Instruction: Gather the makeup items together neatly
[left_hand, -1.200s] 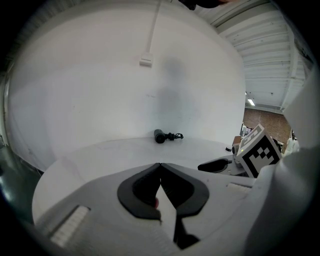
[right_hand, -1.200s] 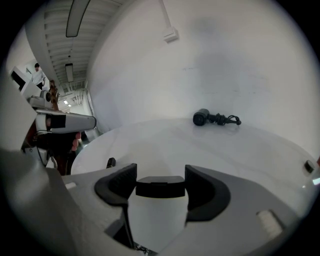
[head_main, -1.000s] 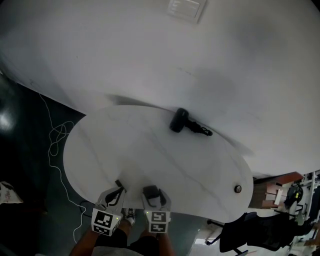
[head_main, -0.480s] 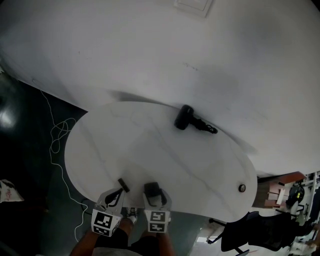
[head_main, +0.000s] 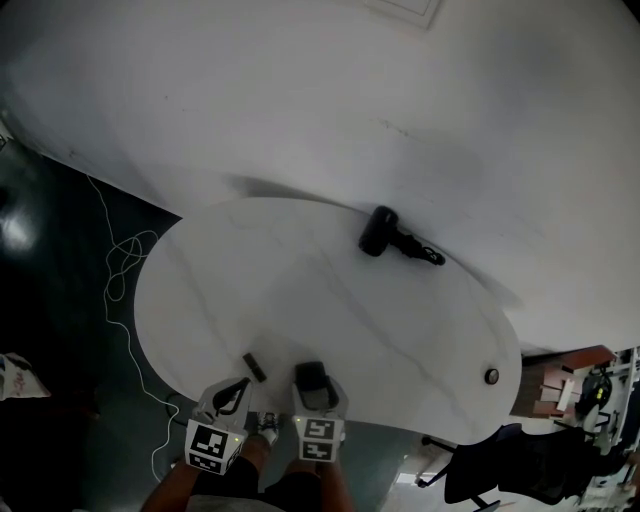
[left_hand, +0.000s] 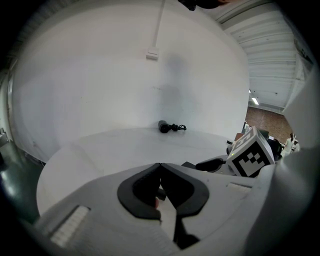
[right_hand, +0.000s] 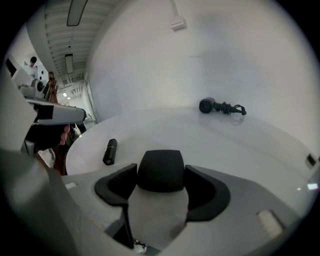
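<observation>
Backs the left gripper (head_main: 238, 386) off the small dark tube (head_main: 254, 367) over the past second: right at the fingertips then, lying clear just ahead of them now. Keeps the black compact (head_main: 310, 374) in the right gripper (head_main: 316, 392) at the near edge of the counter (head_main: 200, 290), then as now.

Looks early in the gathering. Leaves the tube loose on the counter near the front edge, with the compact just beside it on the right, not yet let go. Leaves the black cylinder (head_main: 380, 230) with a cord-like tail well apart at the far edge, close to the wall. Leaves a small round thing (head_main: 491, 376) well apart too, at the right rim; cannot tell whether makeup or a fitting of the counter. Calls, on this reading, for setting the compact down next to the tube and then fetching the far cylinder in beside them.

Shows the left fingers (left_hand: 140, 187) closed together at the tips in the left gripper view, with nothing clearly pinched; cannot identify the dark, pinkish bit behind the narrow gap below the tips. Shows the right fingers (right_hand: 116, 184) spread wide in the right gripper view, one pad against each side of the compact, gripping it so far as visible.
</observation>
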